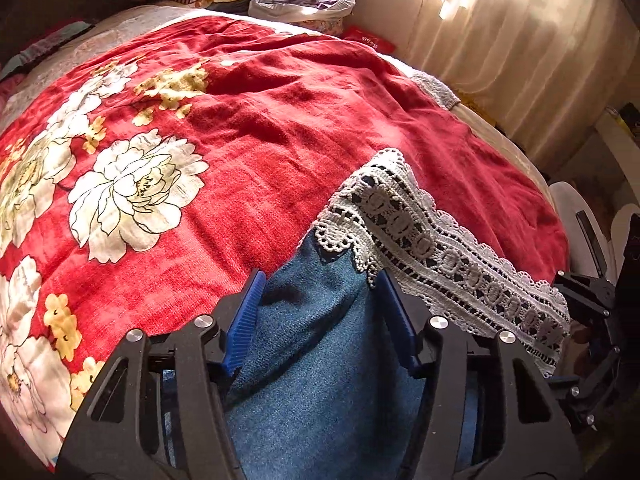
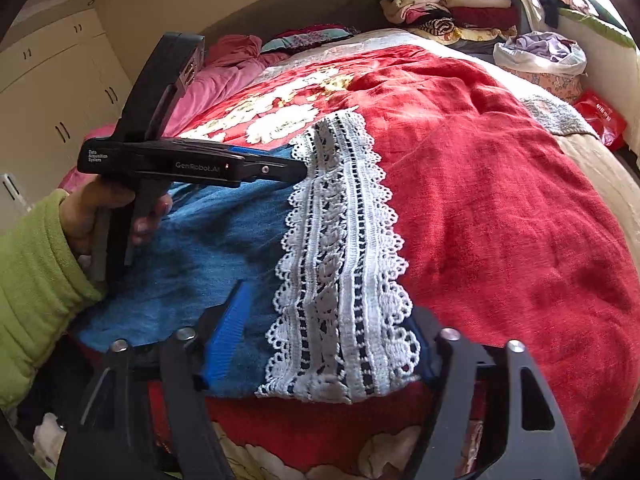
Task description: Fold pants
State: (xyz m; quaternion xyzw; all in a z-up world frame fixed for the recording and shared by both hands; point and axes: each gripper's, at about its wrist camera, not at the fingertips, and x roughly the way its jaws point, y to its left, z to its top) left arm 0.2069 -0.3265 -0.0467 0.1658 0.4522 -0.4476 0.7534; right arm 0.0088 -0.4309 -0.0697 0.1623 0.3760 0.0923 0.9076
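Blue denim pants (image 1: 320, 352) with a white lace hem (image 1: 424, 240) lie on a red flowered blanket (image 1: 248, 112). In the left wrist view, my left gripper (image 1: 320, 280) is open, its blue pads on either side of the denim just below the lace. In the right wrist view, the pants (image 2: 208, 248) lie folded with the lace band (image 2: 344, 248) across them. My right gripper (image 2: 332, 304) is open, straddling the near end of the lace. The left gripper (image 2: 296, 168) shows there from the side, at the far end of the lace.
Stacks of folded clothes (image 2: 448, 4) and a white bag of clothes (image 2: 540, 52) sit at the bed's far end. A curtain (image 1: 520, 28) hangs beside the bed. White cupboards (image 2: 52, 92) stand at left. A red packet (image 2: 600, 116) lies at the right edge.
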